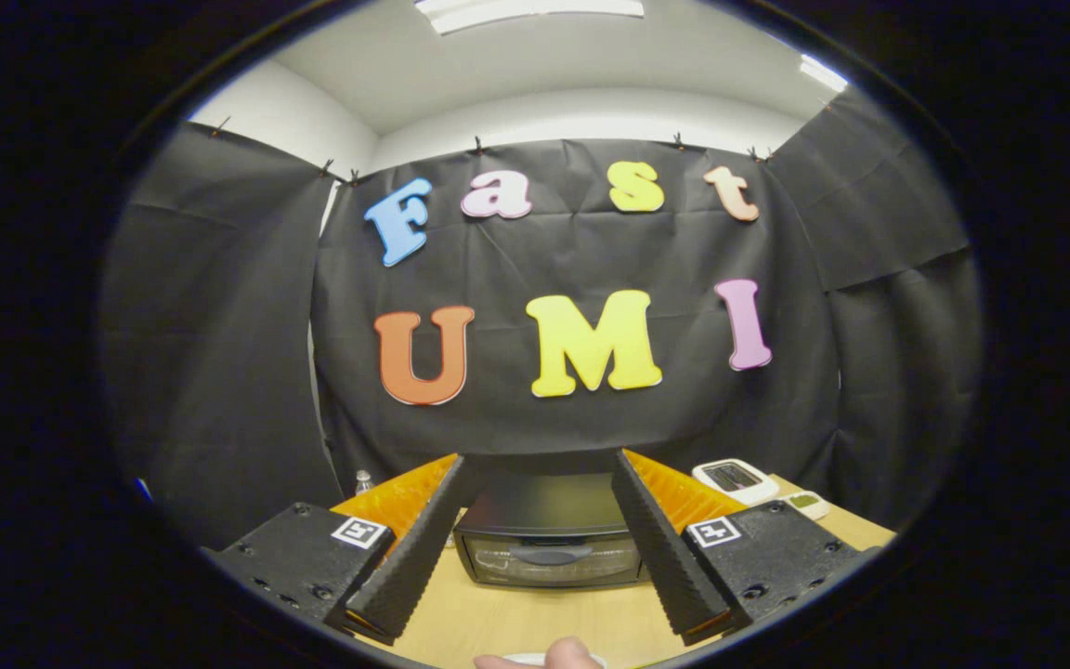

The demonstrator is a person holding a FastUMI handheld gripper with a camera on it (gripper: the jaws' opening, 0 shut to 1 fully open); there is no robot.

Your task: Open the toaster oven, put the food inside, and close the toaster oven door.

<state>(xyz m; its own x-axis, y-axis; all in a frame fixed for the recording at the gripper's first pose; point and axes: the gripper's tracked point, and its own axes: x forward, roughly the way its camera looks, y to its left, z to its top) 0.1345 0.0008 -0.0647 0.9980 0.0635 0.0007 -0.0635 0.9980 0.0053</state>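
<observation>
A black toaster oven [549, 541] stands on the wooden table [516, 618], its glass door closed, with a dark handle [551, 554] across the top of the door. My gripper [540, 488] is open and raised above the table, its two fingers spread wide with the oven seen between and beyond them. Nothing is held. At the near table edge lies a pale plate rim [521, 659], and on it a small piece of food [570, 654], partly cut off.
Right of the oven, at the back of the table, sit a white device [735, 479] with a screen and a small white gadget [806, 503]. A clear bottle top [363, 481] shows behind the left finger. Black cloth walls close the booth behind and beside.
</observation>
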